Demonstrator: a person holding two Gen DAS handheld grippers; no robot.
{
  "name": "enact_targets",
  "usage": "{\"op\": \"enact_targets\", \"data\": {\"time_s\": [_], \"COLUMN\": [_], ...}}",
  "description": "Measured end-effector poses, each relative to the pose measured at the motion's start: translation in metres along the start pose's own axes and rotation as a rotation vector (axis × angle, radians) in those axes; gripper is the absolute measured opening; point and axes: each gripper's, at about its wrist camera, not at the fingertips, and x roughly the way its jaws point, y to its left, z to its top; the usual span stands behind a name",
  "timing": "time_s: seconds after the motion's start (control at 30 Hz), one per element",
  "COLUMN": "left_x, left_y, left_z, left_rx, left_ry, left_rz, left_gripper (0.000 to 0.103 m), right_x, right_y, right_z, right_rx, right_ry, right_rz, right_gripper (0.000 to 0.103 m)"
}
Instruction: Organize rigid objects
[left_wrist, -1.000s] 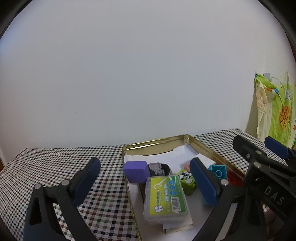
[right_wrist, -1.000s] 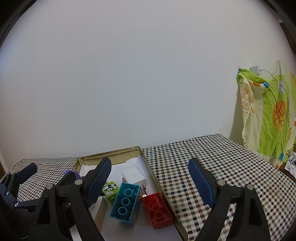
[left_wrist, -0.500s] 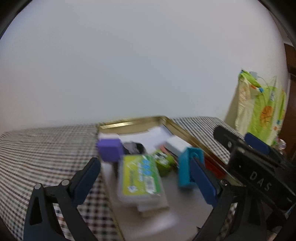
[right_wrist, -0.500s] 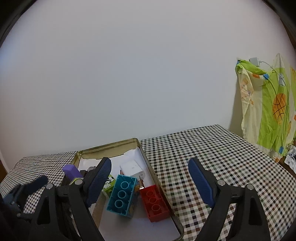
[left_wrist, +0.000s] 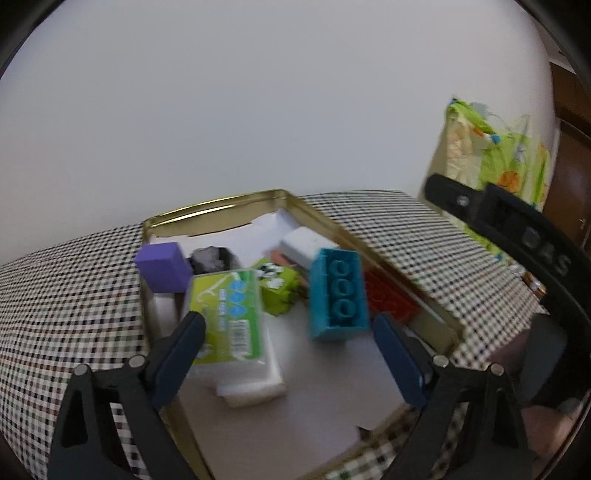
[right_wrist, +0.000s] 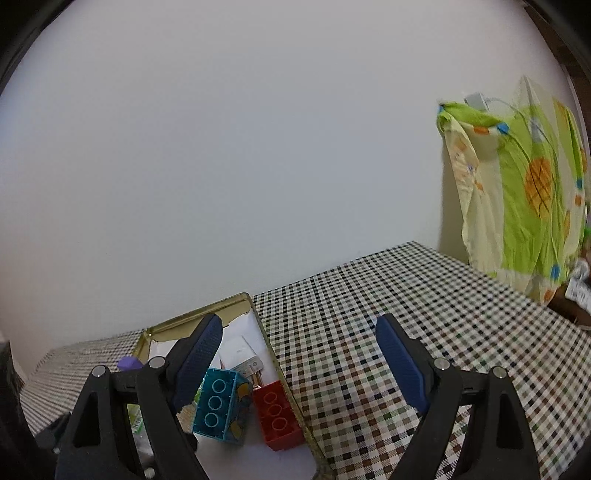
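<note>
1. While the left tongs (left_wrist: 291, 354) hang over the near end of the gold tin (left_wrist: 221, 201), the left wrist view shows their jaws wide but closing, w/ nothing pressed between the pads. The green-label plastic box (left_wrist: 229, 317) lies just ahead of the left pad, on top of a white slab (left_wrist: 255, 384). The teal brick (left_wrist: 338, 293) stands in the gap ahead, nearer the right pad, not touched.
2. Same view, rest of the tin: purple block (left_wrist: 164, 267) at the far left, a grey-black lump (left_wrist: 212, 258) behind it, green picture cube (left_wrist: 277, 284) mid-tin, white adapter (left_wrist: 306, 247) toward the far right wall, red brick (left_wrist: 388, 299) along the right wall. All sit inside the tin, on the checked desk (left_wrist: 66, 295). The right tool's black body crosses the right edge of the frame.
3. Right wrist view: right tongs (right_wrist: 299, 362) gape wide, empty, hovering above the tin's right rim and the bare checked cloth. Teal brick (right_wrist: 221, 406) and red brick (right_wrist: 277, 421) lie side by side below the left pad; a bright green print cloth (right_wrist: 524, 192) hangs at the far right.
4. Step in hand, as I read it: approach for a pick from the tin, prob. the teal brick or the green-label box; can't tell which yet.
5. Next move needs: left tongs centred on one item, lowered so both pads flank it, then closed w/o nudging the neighbours; the right tongs need to stay out of the way.
</note>
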Motion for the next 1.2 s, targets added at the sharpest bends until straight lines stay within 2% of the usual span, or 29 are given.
{"op": "enact_targets", "data": {"time_s": [0.17, 0.27, 0.47, 0.57, 0.63, 0.9, 1.2], "left_x": [-0.006, -0.011, -0.028, -0.035, -0.041, -0.05, -0.049], "left_y": [-0.009, -0.01, -0.004, 0.0, 0.004, 0.01, 0.009], "left_z": [-0.003, -0.006, -0.011, -0.015, -0.016, -0.018, -0.018], "left_rx": [-0.011, -0.032, -0.046, -0.032, -0.034, -0.045, -0.042], "left_ry": [-0.018, -0.041, -0.14, -0.192, -0.218, -0.265, -0.261], "left_rz": [-0.042, -0.019, 0.117, 0.235, 0.284, 0.316, 0.319], "left_gripper": [0.094, 0.094, 0.095, 0.096, 0.098, 0.102, 0.102], "right_x": [-0.004, -0.011, -0.021, -0.025, -0.027, -0.034, -0.045], "right_y": [-0.005, -0.004, 0.007, 0.011, 0.013, 0.028, 0.035], "right_z": [-0.005, -0.009, -0.016, -0.021, -0.024, -0.028, -0.031], "right_rx": [0.023, 0.004, -0.055, -0.073, -0.084, -0.162, -0.205], "right_ry": [0.013, 0.008, -0.024, -0.028, -0.03, -0.076, -0.124], "right_rz": [0.01, 0.017, 0.035, 0.044, 0.047, 0.032, 0.029], "right_gripper": [0.087, 0.087, 0.087, 0.087, 0.087, 0.087, 0.087]}}
